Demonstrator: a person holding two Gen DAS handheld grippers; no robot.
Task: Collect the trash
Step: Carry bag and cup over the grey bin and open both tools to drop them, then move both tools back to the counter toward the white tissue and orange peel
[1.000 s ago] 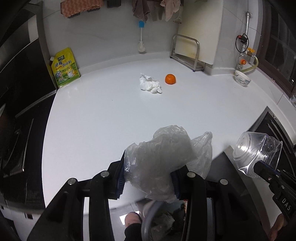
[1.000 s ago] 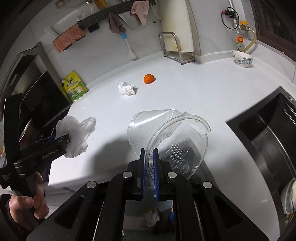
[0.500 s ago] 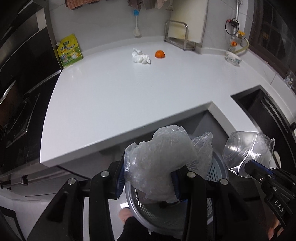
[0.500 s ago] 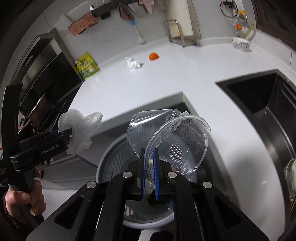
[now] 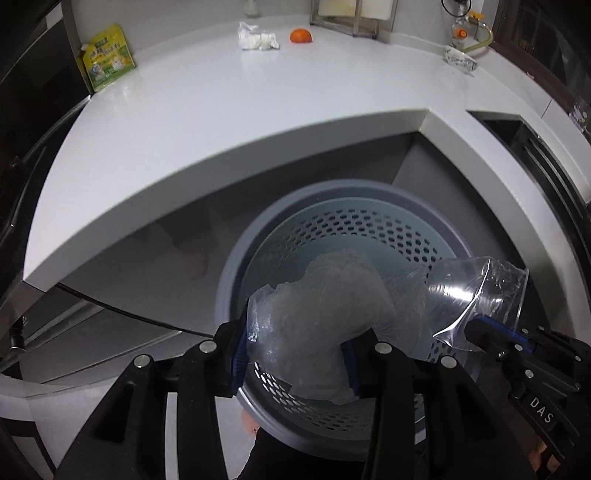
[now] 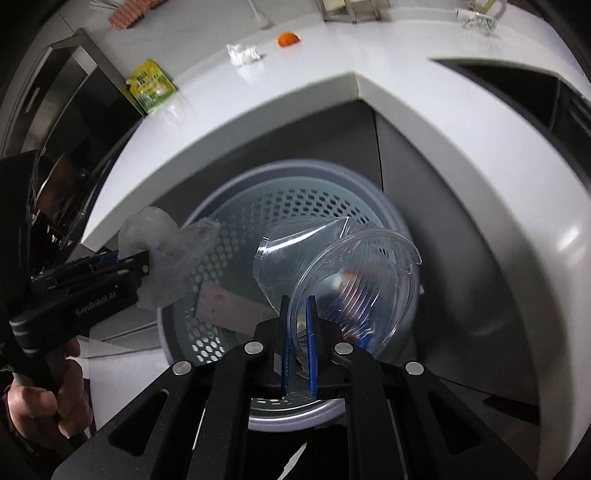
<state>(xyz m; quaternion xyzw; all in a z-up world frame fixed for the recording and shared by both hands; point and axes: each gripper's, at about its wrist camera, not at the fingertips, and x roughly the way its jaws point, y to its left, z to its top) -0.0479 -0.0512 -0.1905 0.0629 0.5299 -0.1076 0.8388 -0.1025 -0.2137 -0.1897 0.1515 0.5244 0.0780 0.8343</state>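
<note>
A grey perforated trash bin (image 5: 369, 229) stands on the floor below the white counter's edge (image 5: 221, 147). My left gripper (image 5: 295, 343) is shut on a crumpled clear plastic bag (image 5: 321, 295) and holds it over the bin's mouth. My right gripper (image 6: 297, 314) is shut on the rim of nested clear plastic cups (image 6: 354, 273), also above the bin (image 6: 295, 203). Each gripper shows in the other's view: the left gripper (image 6: 144, 266) with the bag (image 6: 162, 236), the right gripper (image 5: 476, 328) with the cups (image 5: 480, 284). Some trash lies at the bin's bottom.
On the counter's far side lie a crumpled white tissue (image 5: 256, 37) and an orange peel or fruit (image 5: 301, 36). A yellow-green pouch (image 5: 107, 55) leans at the back left, and a small bowl (image 5: 460, 59) sits at the back right. A dark sink (image 5: 498, 125) lies to the right.
Both grippers have come back off the counter and dropped down over the bin, which now fills the lower views. The bag and the cups stay gripped.
</note>
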